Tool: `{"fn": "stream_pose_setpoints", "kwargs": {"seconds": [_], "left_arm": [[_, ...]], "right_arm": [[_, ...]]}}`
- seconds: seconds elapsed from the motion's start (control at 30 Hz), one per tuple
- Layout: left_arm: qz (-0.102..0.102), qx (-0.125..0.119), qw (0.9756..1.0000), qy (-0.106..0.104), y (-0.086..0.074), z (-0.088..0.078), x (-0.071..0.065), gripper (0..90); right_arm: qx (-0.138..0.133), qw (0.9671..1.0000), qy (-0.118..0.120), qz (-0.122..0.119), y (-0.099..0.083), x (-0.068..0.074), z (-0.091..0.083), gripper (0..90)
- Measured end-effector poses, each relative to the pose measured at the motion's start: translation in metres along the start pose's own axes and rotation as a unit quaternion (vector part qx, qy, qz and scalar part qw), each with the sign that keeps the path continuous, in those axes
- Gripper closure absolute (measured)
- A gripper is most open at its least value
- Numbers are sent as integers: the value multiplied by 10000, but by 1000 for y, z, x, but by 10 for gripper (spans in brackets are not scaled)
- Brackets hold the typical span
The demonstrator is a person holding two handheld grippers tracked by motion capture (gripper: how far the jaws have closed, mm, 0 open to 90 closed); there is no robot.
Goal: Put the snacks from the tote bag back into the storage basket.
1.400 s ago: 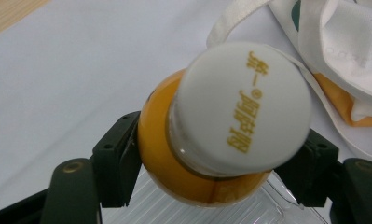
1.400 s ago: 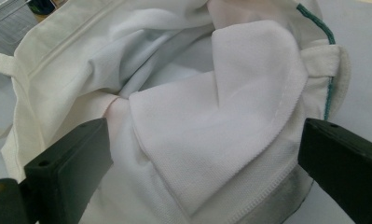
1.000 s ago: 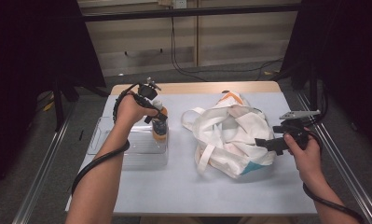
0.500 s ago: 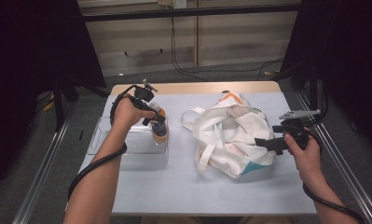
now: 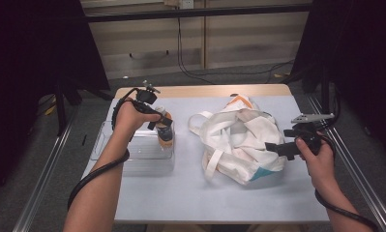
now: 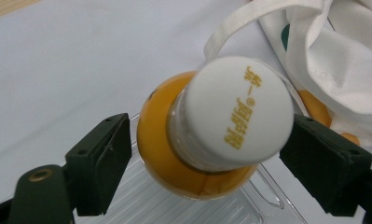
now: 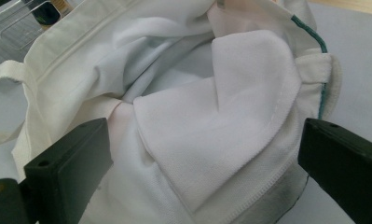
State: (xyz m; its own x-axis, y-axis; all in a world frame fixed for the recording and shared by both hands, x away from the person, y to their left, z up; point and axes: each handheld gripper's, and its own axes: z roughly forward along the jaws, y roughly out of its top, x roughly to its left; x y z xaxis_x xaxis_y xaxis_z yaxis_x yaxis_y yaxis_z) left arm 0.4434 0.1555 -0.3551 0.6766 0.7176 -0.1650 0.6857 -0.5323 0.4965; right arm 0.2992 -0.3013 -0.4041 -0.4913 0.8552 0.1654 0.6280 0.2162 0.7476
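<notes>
Between the left claw (image 6: 202, 158) pads, bottle (image 6: 197, 154) unclamped.

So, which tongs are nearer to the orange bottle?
Left. The left tongs straddle the bottle, jaws just opening, pads clear of it. The right tongs are across the table at the white bag.

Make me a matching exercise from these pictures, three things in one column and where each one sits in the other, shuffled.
Things:
1. orange juice bottle with a white cap
2. white cloth tote bag
3. clear plastic tray

Places:
A. crumpled on the table's right half, at the right gripper
B. flat on the table's left side
C. standing at the tray's right end, between the open jaws of the left gripper

Pairs: 1-C, 2-A, 3-B
</notes>
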Motion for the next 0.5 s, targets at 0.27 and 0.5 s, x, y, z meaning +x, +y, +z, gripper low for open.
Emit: {"fn": "stream_pose_setpoints", "kwargs": {"seconds": [0.27,0.5], "left_arm": [[-77,-46,10000,31,-10,-7,-2,149],[-86,-91,9999,21,-15,-12,-5,142]], "right_arm": [[3,10000,32,-39,-1,2,0,22],[-43,10000,31,-62,2,4,-3,22]]}}
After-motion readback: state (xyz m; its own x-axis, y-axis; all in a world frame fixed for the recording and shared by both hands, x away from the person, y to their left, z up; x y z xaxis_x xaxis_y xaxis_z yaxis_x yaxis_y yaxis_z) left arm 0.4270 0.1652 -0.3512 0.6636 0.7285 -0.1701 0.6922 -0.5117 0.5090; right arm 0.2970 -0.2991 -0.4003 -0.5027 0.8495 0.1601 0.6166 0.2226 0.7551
